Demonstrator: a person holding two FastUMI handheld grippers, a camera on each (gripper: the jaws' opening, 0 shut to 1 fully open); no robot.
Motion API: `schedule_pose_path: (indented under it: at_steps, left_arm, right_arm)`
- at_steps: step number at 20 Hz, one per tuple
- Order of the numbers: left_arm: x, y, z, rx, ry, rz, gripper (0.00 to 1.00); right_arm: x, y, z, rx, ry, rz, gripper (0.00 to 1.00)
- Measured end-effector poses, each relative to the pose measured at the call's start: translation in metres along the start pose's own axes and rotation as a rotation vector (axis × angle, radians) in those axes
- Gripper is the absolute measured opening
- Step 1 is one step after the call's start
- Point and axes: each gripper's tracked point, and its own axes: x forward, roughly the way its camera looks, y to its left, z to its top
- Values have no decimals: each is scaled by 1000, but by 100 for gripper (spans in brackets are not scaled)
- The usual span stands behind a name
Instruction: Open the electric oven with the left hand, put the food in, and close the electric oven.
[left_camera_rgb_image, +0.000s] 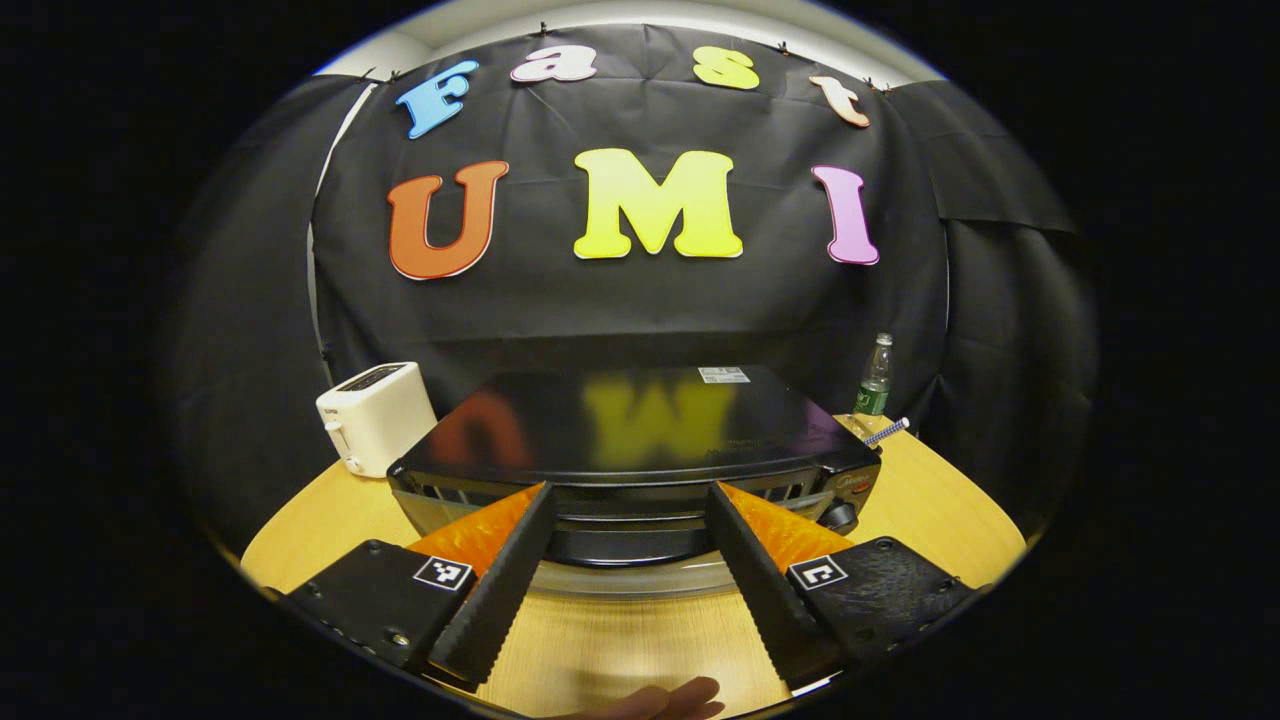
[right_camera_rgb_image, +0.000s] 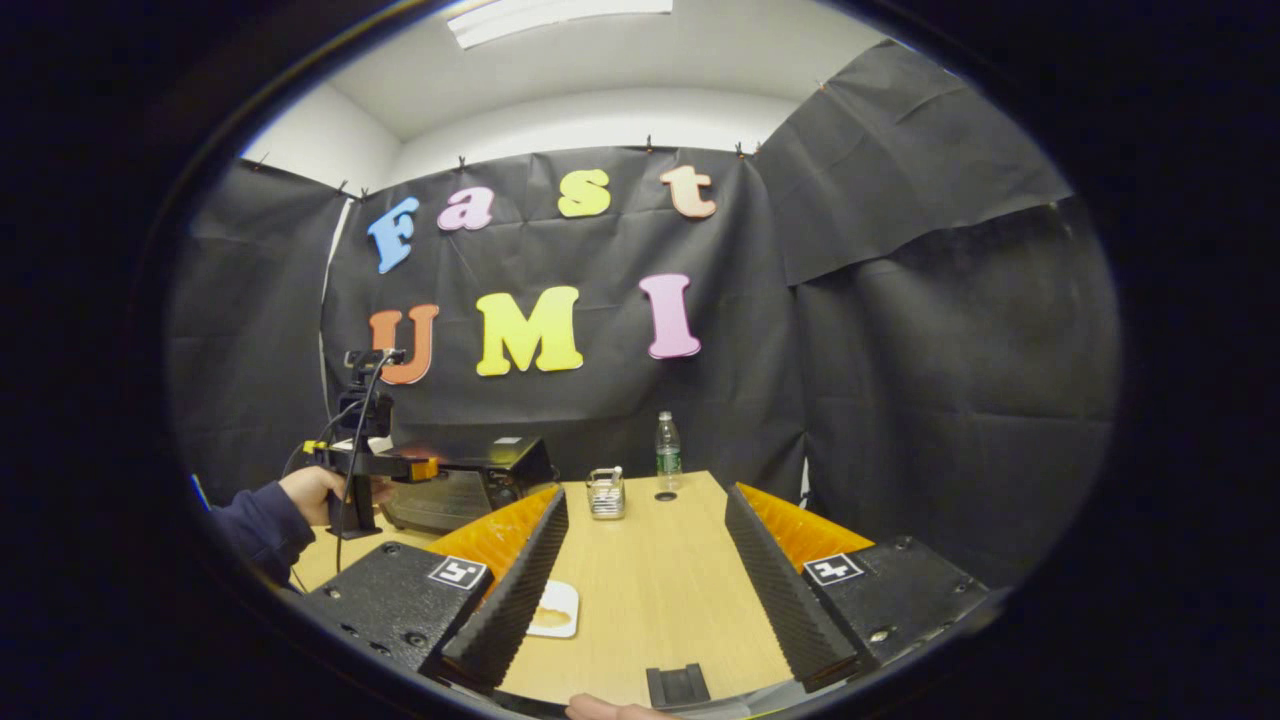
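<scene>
Left tool (left_camera_rgb_image: 627, 500) fingers spread, level before closed oven (left_camera_rgb_image: 640, 440).

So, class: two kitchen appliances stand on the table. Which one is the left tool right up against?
The black electric oven. The open left tool sits at its front top edge, fingers either side of the middle. The white toaster stands apart, beside the oven.

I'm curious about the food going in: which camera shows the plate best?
The right gripper view: the white plate with food lies on the table beside the right hand-held gripper. The left gripper view faces the oven instead.
</scene>
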Motion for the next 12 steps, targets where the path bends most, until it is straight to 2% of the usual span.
schedule_pose_path:
  at_steps: [2, 3, 4, 12]
  left_arm:
    - [-12, -1, -9, 1, 0, -3, 97]
    - [-18, -1, -12, -4, 1, -4, 87]
    - [-24, -1, -17, 0, -5, -4, 97]
    - [-60, -4, -61, 6, -12, -3, 97]
  right_arm:
    - [-3, 5, 1, 1, -2, 4, 97]
    - [-5, 9, 3, 1, -2, 9, 97]
    - [-6, 12, 3, 1, -1, 14, 97]
    - [3, 38, -10, -34, 28, 28, 98]
